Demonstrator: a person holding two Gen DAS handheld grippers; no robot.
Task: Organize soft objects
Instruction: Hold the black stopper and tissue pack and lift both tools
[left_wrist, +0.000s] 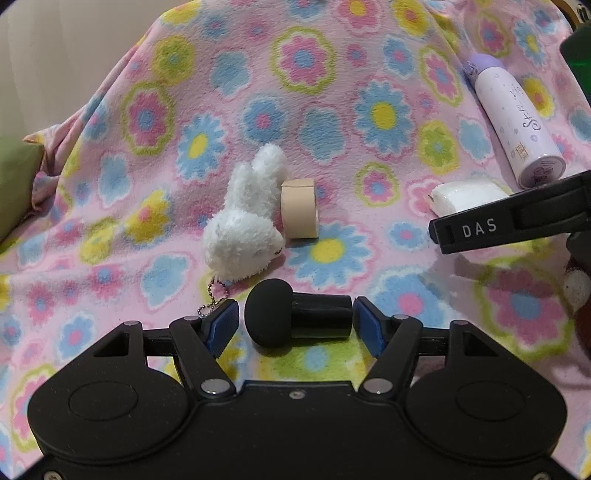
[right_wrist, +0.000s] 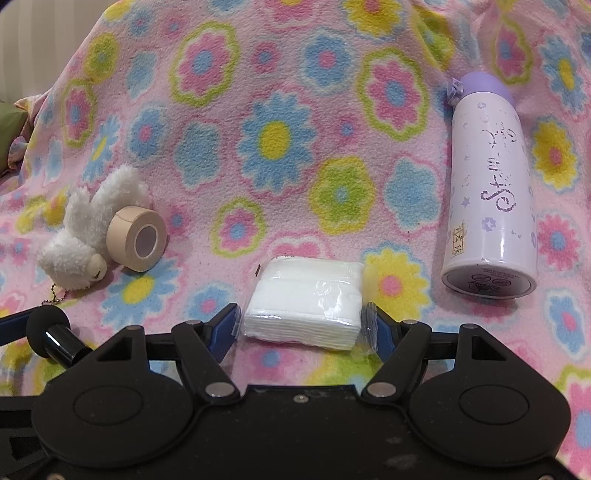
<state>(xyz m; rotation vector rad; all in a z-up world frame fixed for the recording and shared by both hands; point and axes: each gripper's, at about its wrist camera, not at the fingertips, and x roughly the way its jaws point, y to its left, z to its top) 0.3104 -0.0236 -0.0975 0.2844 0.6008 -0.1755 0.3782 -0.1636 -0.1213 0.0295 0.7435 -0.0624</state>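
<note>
**Lettering we can read**

We read "DAS" in white capitals on the black finger of the right gripper (left_wrist: 509, 218) as it crosses the left wrist view. The white bottle (right_wrist: 491, 192) with the purple cap carries purple script along its side and a small yellowish label near its base, but we cannot make out either.

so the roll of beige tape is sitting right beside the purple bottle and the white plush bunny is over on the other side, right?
Not quite. The roll of beige tape sits right against the white plush bunny, not beside the purple bottle. The bottle lies alone on the far side of the floral blanket. The right wrist view shows it.
</note>
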